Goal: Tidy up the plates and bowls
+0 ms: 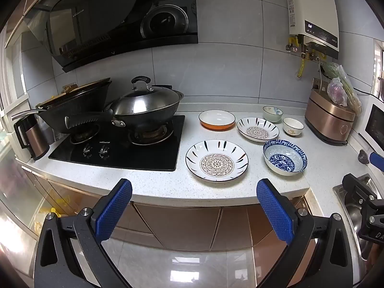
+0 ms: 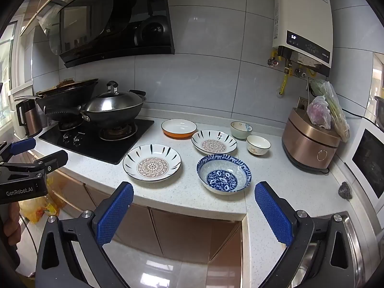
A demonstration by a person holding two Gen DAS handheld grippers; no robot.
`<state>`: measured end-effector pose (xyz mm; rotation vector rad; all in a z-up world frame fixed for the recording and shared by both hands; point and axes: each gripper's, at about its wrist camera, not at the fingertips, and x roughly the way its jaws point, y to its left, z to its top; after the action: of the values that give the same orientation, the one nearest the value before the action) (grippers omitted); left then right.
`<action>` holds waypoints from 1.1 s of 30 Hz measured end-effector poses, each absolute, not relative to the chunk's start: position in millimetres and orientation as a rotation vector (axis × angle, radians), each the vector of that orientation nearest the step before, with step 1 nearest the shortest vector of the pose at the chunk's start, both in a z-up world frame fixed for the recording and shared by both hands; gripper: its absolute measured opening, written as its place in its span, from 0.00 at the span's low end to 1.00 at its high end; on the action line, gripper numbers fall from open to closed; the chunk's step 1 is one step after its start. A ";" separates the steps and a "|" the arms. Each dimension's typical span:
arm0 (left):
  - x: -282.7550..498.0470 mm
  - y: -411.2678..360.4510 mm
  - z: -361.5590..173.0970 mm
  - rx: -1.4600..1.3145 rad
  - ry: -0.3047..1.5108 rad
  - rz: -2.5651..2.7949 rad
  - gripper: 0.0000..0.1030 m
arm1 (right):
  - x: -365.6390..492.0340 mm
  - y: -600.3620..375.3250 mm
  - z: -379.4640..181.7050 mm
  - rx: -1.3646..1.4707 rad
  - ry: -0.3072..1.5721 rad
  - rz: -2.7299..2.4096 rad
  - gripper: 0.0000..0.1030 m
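Observation:
On the white counter [image 1: 148, 182] lie a patterned plate [image 1: 217, 160] near the front, a second patterned plate [image 1: 257, 129] behind it, an orange-sided dish [image 1: 217, 119], a blue floral bowl [image 1: 285, 156], a pale green bowl [image 1: 272, 113] and a small white bowl [image 1: 292, 126]. The same set shows in the right wrist view: front plate [image 2: 152, 162], rear plate [image 2: 214, 142], orange dish [image 2: 179, 128], blue bowl [image 2: 224, 174], green bowl [image 2: 241, 130], white bowl [image 2: 258, 145]. My left gripper [image 1: 194, 192] and right gripper [image 2: 193, 193] are open and empty, held in front of the counter edge.
A black hob [image 1: 120, 148] with two woks [image 1: 146, 110] stands left of the dishes, a kettle [image 1: 33, 136] beyond it. A copper rice cooker [image 1: 328, 117] with bagged vegetables and a microwave [image 2: 367, 158] stand right. A steel sink [image 2: 352, 240] lies at the right front.

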<state>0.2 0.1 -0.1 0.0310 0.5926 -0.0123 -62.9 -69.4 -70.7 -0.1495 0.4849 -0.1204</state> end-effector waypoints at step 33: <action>11.1 17.3 -5.2 0.025 0.607 -0.025 0.99 | -48.7 -57.9 -78.0 -0.155 0.496 -0.129 1.00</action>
<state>11.1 17.3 -5.2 0.0246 0.6072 -0.0246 -48.7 -57.9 -78.0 -0.1554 0.4964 -0.1294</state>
